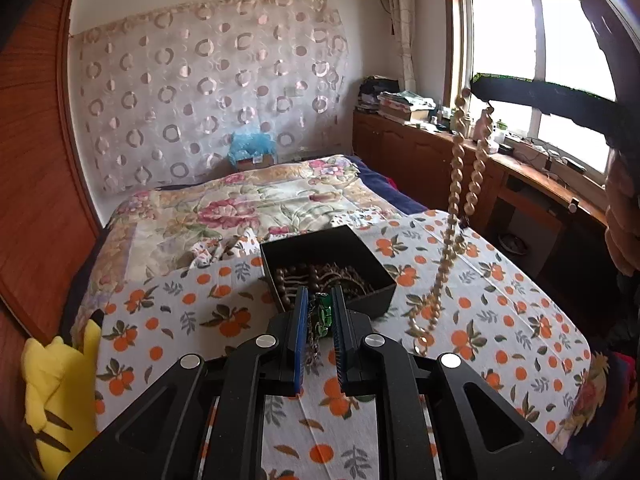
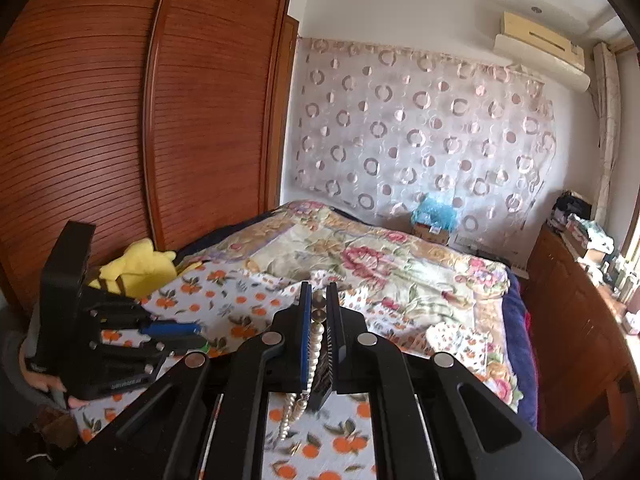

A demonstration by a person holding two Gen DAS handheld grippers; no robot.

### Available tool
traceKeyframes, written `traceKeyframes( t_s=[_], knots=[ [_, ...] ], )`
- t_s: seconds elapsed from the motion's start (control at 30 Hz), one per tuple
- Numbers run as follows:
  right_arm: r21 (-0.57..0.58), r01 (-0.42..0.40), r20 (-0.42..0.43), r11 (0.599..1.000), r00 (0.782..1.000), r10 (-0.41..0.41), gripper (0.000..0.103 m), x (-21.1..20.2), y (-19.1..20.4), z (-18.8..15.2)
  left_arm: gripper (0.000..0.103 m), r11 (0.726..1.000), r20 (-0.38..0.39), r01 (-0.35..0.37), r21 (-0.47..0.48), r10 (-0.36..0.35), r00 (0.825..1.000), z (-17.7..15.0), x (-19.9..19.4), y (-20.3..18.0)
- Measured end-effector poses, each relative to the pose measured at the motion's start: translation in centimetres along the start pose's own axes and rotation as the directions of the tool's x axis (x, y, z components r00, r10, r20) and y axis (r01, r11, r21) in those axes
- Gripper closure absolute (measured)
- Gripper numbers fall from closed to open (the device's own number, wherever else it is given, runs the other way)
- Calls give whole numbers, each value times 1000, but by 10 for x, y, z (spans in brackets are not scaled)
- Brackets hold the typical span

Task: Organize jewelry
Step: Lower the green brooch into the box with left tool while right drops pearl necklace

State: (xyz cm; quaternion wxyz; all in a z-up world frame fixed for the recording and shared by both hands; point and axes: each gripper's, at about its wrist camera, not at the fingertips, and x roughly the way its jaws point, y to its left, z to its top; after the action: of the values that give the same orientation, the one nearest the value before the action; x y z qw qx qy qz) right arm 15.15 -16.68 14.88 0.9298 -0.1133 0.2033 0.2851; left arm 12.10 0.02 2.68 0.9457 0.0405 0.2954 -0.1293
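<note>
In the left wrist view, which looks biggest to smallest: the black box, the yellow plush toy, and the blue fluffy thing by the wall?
1. Black box
2. Yellow plush toy, close to the box and partly cut off, so unsure
3. Blue fluffy thing, far off, so it looks smallest

Daylight pours in from the window (image 1: 532,64), which is totally blown out white. Room's evenly lit with soft shadows. Heavy fisheye bending, dark corners, and a slightly blurry hanging bead strand (image 1: 460,184).

Left tongs (image 2: 192,330) side: small white lettering, too blurred to read
Cardboard box (image 2: 431,233) on bed: faint print, unreadable
Elsewhere: no readable text
</note>
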Motion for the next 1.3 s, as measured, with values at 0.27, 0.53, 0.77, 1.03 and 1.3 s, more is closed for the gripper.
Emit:
traceKeyframes(
  t_s=[0.27, 0.53, 0.77, 1.03, 1.3],
  knots=[
    [15, 40, 6, 999, 999, -40, 95, 31, -21, 30, 92, 1000, 1, -9, 6, 9, 1000, 18, 12, 0],
    [53, 18, -49, 998, 999, -15, 95, 77, -40, 47, 92, 1000, -2, -14, 20, 14, 1000, 29, 24, -3],
    [49, 40, -105, 998, 994, -35, 95, 113, -38, 34, 92, 999, -18, -24, 30, 24, 1000, 34, 39, -4],
    [97, 37, -195, 995, 981, -17, 95, 157, -41, -9, 92, 999, -44, -39, 27, 40, 998, 36, 58, 0],
    [168, -17, -240, 986, 969, 57, 94, 174, -41, -46, 92, 999, -49, -52, 9, 52, 997, 38, 70, 3]
  ],
)
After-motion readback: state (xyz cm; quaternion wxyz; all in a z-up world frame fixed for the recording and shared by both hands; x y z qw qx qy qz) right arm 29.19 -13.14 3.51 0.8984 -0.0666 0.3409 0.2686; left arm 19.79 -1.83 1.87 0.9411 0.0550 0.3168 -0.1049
